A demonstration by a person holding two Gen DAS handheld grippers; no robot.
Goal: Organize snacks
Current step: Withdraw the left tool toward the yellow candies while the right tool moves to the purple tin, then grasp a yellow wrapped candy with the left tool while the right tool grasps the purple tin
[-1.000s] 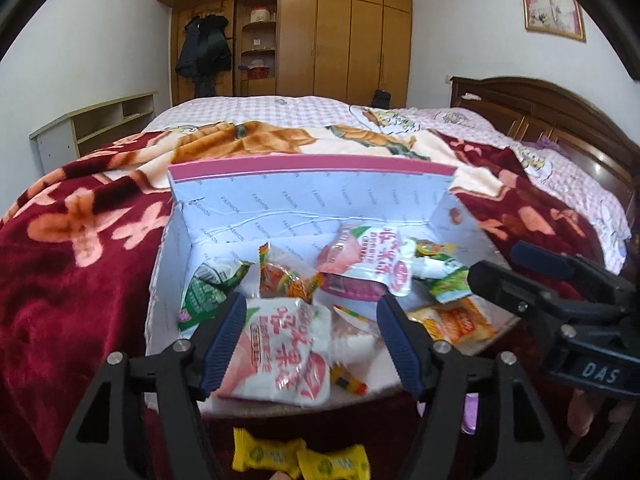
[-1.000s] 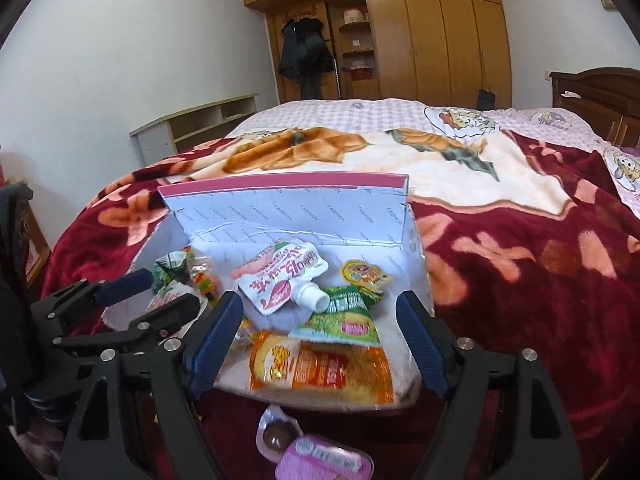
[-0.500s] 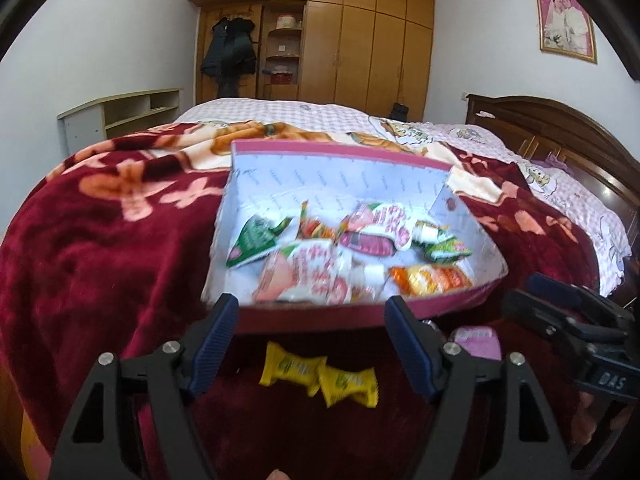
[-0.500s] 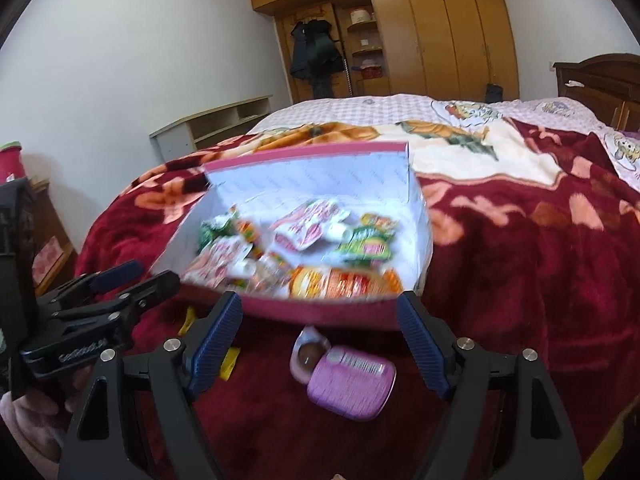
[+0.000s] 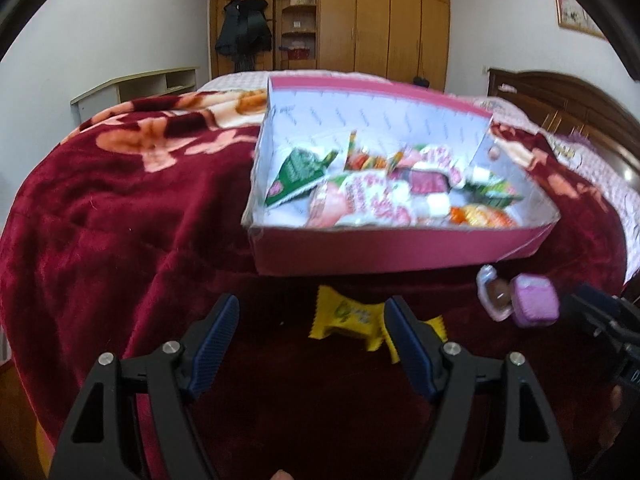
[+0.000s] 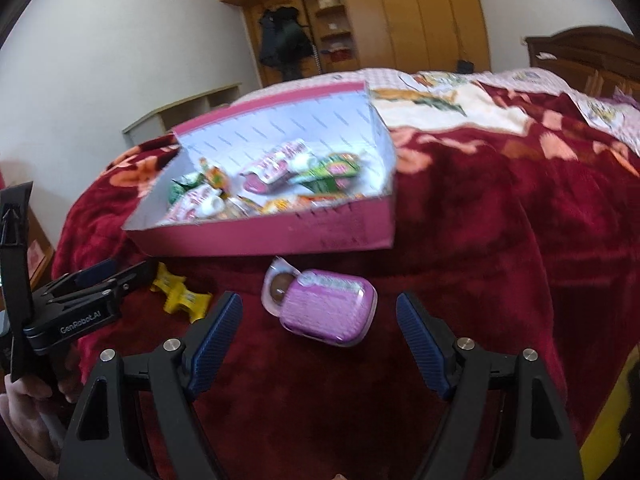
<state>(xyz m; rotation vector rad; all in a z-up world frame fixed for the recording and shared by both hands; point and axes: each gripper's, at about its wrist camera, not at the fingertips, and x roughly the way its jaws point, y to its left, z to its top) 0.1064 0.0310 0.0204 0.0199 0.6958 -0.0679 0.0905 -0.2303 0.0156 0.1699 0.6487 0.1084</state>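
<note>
Snacks [image 5: 384, 196] fill the pink box [image 5: 400, 252] on the red bedspread [image 5: 120, 220]. Near it lie yellow candies [image 5: 344, 316] and a purple pack [image 6: 328, 312]. Left gripper [image 5: 312, 332] and right gripper [image 6: 320, 328] hover with jaws wide apart, holding nothing.

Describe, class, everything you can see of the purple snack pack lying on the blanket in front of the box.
The purple snack pack is a small rounded tub that looks like plastic, sealed with a pale printed lid too blurred to read. It lies tilted on the dark red blanket, just outside the pink box and apart from its front wall. A clear cup holding something brown touches its left end. It sits ahead of the right gripper, whose jaws are spread wide and not touching it.
</note>
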